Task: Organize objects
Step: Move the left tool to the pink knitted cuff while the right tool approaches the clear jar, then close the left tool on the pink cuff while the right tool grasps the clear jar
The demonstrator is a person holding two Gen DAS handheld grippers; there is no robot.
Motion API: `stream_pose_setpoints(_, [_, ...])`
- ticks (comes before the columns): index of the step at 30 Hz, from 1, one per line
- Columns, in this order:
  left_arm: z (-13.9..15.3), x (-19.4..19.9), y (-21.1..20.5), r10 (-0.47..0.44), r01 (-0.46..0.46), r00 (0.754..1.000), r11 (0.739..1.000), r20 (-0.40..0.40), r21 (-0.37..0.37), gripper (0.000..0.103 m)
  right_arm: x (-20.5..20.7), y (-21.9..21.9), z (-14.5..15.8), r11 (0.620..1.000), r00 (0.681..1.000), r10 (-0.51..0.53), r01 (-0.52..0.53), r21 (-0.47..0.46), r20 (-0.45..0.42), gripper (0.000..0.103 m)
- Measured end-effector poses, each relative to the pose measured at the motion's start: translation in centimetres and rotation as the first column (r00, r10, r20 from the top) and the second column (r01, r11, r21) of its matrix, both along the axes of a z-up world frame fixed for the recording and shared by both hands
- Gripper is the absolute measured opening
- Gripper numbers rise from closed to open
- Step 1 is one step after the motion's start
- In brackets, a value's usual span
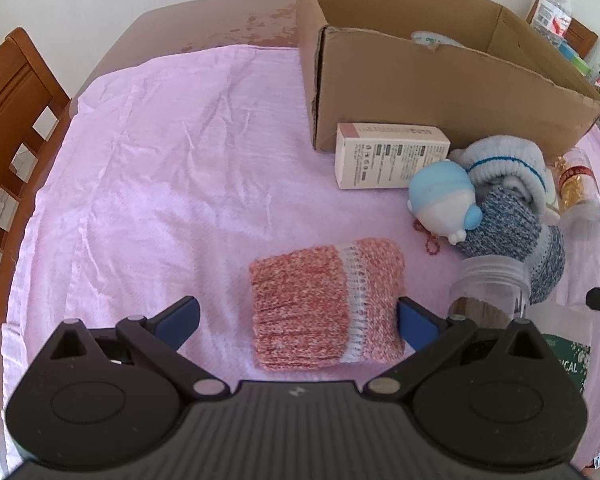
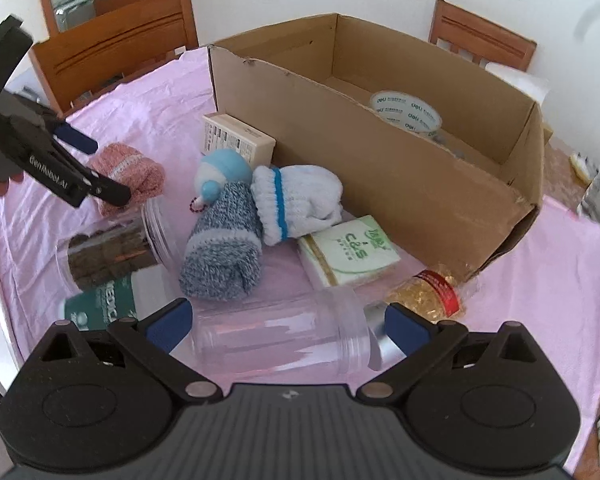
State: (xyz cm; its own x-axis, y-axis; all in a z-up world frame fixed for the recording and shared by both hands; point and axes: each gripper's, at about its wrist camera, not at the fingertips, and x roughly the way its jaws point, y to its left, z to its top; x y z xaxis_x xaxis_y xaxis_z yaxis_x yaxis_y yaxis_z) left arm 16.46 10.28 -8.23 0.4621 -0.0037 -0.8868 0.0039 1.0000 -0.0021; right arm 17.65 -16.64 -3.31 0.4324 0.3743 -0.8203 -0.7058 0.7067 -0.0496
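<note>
One cardboard box [image 2: 400, 176] stands open on our pink cloth [image 1: 160, 168], and all we can make out inside it is a roll of printed tape [image 2: 406, 112]. Beside the box we count three rolled sock bundles, pink [image 1: 326, 306], blue-grey [image 2: 224, 248] and white [image 2: 300, 200], two clear jars lying down, one part-filled with something dark [image 2: 112, 252] and one empty [image 2: 284, 336], plus one small carton [image 1: 392, 154]. Our left gripper [image 1: 298, 320] is spread wide around the pink roll, and our right gripper [image 2: 288, 326] is spread around the empty jar.
</note>
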Motion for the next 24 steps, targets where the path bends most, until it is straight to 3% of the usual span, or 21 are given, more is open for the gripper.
stream_pose_setpoints(8, [0.2,0.1,-0.4,-0.021,0.021,1.0,1.0,-0.002,-0.021,0.103,-0.5,0.7,-0.2,0.996,0.997,0.063,-0.06,-0.068,0.033,0.103])
stream_pose_setpoints(20, [-0.7,0.9,-1.4,0.001,-0.001,1.0,0.999,-0.005,-0.038,0.103,-1.0,1.8,-0.9,0.981,0.986,0.162,-0.164,-0.1,-0.023,0.096])
stream_pose_setpoints(24, [-1.2,1.4,-1.8,0.022,-0.022,1.0,1.0,-0.006,0.008,0.103,-0.7,2.0,-1.5,0.983,0.987,0.156,-0.159,-0.097,-0.033,0.096])
